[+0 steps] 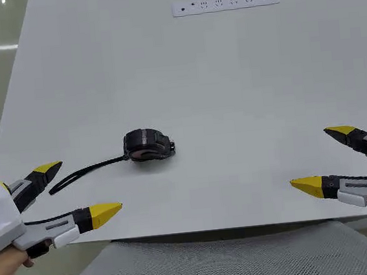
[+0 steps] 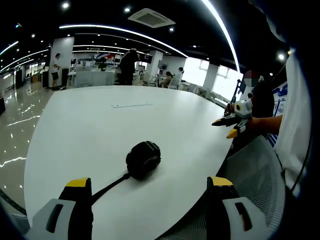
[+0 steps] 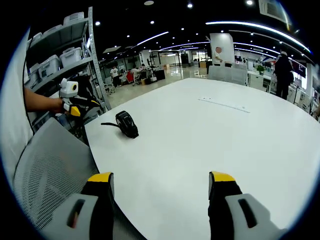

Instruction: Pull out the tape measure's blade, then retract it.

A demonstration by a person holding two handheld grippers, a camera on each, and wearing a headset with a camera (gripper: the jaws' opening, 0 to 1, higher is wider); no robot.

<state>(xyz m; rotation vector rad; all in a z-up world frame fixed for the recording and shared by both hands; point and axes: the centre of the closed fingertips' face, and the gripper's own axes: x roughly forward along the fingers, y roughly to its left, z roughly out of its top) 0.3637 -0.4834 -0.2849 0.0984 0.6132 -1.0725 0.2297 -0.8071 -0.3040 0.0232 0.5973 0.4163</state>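
A black tape measure lies on the white table, its black wrist strap trailing left. No blade is out. My left gripper hovers open at the table's near left corner, close to the strap's end, with nothing between its yellow tips. In the left gripper view the tape measure sits just ahead of the left gripper. My right gripper is open at the near right edge, well away from the tape measure, which shows small in the right gripper view beyond the right gripper.
A white power strip lies flat at the far side of the table. A grey mesh chair back sits against the near edge. People stand in the office far behind the table.
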